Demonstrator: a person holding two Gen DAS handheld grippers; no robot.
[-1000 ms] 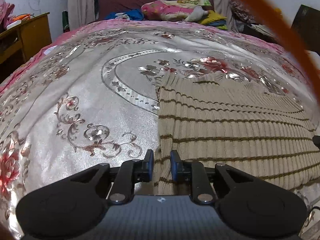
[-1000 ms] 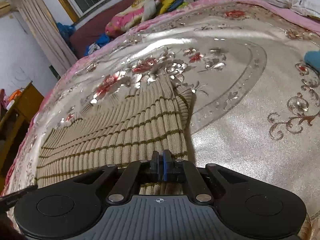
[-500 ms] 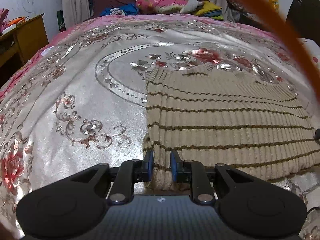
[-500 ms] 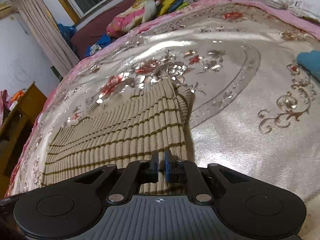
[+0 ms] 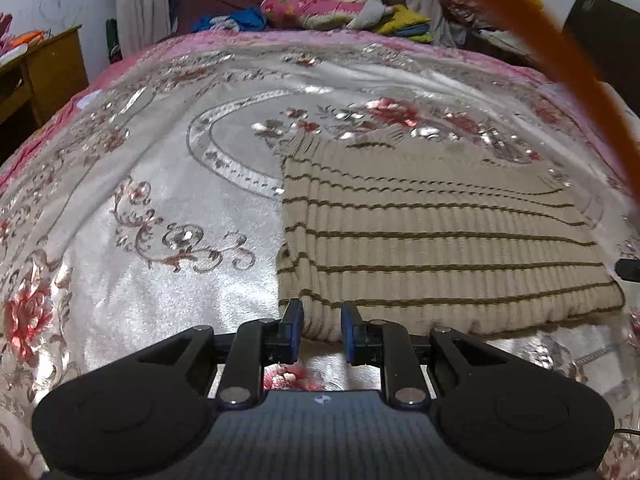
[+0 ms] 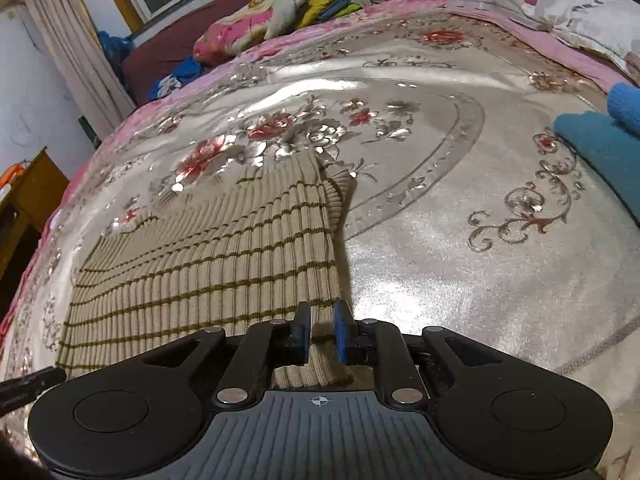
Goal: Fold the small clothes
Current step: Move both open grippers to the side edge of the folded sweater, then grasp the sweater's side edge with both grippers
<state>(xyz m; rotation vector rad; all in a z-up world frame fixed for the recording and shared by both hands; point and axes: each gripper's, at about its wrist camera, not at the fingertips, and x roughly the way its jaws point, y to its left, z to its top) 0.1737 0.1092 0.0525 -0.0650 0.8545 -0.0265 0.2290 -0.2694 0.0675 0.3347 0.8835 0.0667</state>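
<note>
A beige ribbed sweater with thin brown stripes point(image 5: 432, 232) lies folded flat on the bed; it also shows in the right wrist view point(image 6: 216, 252). My left gripper point(image 5: 320, 320) is open at the sweater's near left corner, its jaws apart on either side of the hem and not pinching it. My right gripper point(image 6: 320, 326) is open at the near right corner, jaws slightly apart with the sweater's edge lying between them.
The silver and pink floral bedspread point(image 5: 160, 184) covers the bed. A teal folded garment point(image 6: 600, 152) lies at the right. Pillows and bedding point(image 5: 332, 8) pile at the headboard. A wooden desk point(image 5: 44, 68) stands left of the bed. An orange strap point(image 5: 560, 64) crosses the left view.
Both grippers have opened and let go of the sweater's near edge. They have drawn back a little toward me, and the sweater now lies flat.
</note>
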